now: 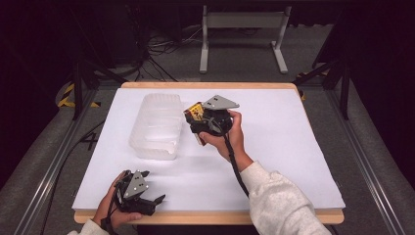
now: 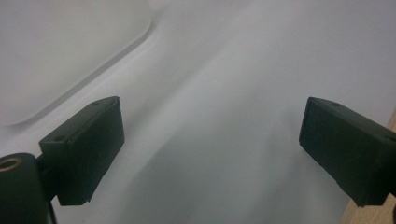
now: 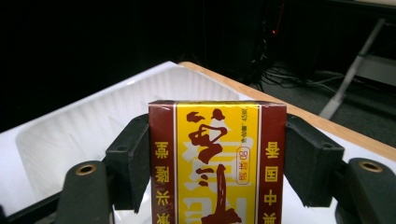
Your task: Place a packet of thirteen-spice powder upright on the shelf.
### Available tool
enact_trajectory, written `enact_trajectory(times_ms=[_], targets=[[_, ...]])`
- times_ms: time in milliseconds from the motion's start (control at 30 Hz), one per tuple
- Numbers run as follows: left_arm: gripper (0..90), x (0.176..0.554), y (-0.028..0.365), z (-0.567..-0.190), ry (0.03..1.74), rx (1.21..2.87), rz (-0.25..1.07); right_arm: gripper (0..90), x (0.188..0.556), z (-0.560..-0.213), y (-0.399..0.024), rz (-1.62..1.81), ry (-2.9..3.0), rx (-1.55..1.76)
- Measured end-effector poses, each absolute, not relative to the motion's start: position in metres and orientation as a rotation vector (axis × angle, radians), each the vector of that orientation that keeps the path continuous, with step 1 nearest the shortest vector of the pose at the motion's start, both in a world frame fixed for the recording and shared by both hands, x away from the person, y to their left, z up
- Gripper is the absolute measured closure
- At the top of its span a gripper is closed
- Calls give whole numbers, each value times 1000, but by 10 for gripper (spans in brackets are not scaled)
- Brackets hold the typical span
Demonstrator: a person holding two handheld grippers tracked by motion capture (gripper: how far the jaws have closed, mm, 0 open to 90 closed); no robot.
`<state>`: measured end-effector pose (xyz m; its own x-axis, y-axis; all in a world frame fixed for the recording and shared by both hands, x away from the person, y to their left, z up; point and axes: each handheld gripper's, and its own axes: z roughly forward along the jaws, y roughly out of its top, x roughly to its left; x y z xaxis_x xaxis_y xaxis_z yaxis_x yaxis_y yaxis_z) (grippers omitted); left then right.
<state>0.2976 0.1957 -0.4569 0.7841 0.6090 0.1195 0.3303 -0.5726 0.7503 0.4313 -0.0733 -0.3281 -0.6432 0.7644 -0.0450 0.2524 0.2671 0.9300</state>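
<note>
A red-and-yellow box (image 3: 217,163) is clamped in the right gripper (image 3: 217,161) beside a plastic tub (image 1: 155,126), while the left gripper (image 1: 139,193) is held with its jaws wide apart.

In the high view, the left gripper is seen at the near left corner of the white table (image 1: 274,147), low over the surface, gripped by the left hand (image 1: 108,205); in the left gripper view nothing is seen between its two black jaws but the white tabletop, and a pale rounded edge is seen blurred beyond the left jaw. The translucent tub is placed ahead of the right gripper's jaws, just past the box. The box is pressed on both its red sides by the right gripper's jaws, its yellow printed face turned toward the camera. The right gripper is held above the table by the right hand (image 1: 230,134).
</note>
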Motion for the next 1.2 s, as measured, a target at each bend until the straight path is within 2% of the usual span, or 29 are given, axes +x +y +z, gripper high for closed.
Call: enact_trajectory(times_ms=[900, 1200], targets=[[74, 292, 204, -457, 690, 2190, 458, 322, 468, -354, 25, 1424, 2075, 857], [74, 292, 204, -457, 687, 2188, 457, 321, 475, -364, 40, 1442, 2046, 923]])
